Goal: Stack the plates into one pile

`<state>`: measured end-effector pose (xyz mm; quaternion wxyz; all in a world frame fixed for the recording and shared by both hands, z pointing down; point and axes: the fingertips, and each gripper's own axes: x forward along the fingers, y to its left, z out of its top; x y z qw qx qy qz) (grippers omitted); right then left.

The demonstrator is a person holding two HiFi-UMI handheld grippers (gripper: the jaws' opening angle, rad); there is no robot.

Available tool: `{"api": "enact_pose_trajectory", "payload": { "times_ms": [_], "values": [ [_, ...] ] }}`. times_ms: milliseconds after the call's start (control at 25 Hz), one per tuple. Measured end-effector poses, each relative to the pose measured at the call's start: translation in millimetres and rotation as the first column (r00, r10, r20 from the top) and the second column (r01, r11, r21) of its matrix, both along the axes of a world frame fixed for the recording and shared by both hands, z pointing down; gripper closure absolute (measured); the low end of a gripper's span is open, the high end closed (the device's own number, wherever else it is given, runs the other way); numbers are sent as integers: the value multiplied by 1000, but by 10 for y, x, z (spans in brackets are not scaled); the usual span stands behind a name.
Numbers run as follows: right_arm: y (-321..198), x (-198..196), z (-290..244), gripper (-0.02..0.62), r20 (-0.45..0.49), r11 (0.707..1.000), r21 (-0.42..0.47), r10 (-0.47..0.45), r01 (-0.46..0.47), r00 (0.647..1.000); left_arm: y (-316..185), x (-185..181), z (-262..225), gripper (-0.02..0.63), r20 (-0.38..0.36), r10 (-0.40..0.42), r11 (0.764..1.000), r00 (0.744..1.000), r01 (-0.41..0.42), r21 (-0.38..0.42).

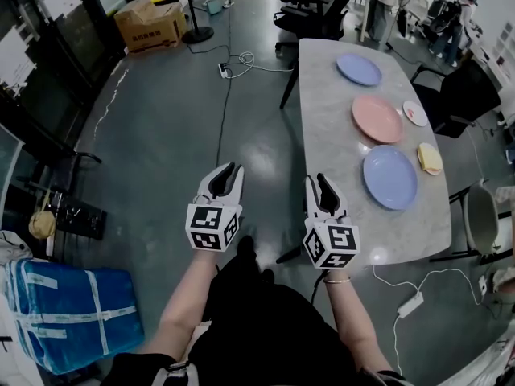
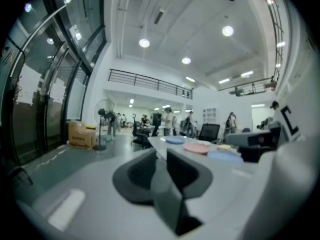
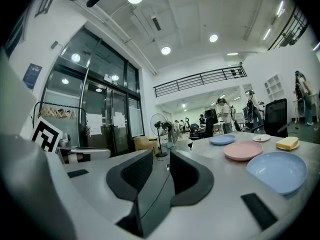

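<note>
Three plates lie in a row on the grey marble table [image 1: 330, 111]: a near blue plate [image 1: 389, 177], a pink plate [image 1: 377, 118] and a far blue plate [image 1: 359, 69]. The right gripper view shows the same near blue plate [image 3: 276, 170], pink plate [image 3: 243, 150] and far blue plate [image 3: 222, 140]. My left gripper [image 1: 232, 170] hangs over the floor, left of the table, open and empty [image 2: 161, 154]. By the table's near left edge my right gripper [image 1: 315, 180] is also open with nothing between its jaws [image 3: 161, 156]. Neither gripper touches a plate.
A small white dish [image 1: 415, 112] and a yellow sponge-like piece [image 1: 430, 158] sit right of the plates. A cardboard box [image 1: 150, 25], a fan stand [image 1: 197, 32] and a floor cable [image 1: 222, 111] lie at the left. Office chairs ring the table; a blue bag [image 1: 68, 312] sits near left.
</note>
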<state>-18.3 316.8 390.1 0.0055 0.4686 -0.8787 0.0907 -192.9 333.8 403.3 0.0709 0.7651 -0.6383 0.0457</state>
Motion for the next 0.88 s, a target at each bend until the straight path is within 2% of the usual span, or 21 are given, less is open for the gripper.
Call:
{"api": "enact_pose_trajectory", "payload": {
  "times_ms": [200,400,880],
  "values": [
    [-194,-116,97,487,-3,1000,-25,1,-1,1000,-196,-140,103,495,-6,4,1000,1000,-4,-18],
    [-587,-281,172,477,-10,999,-36,10,-10,1000,-624,-316,236,477,-16,10,999,1000,-11,-37],
    [-2181,-954,268,477,-30,991,-70,111,-113,993,-2336,-942,430,465,-39,107,991,993,-110,-79]
  ]
}}
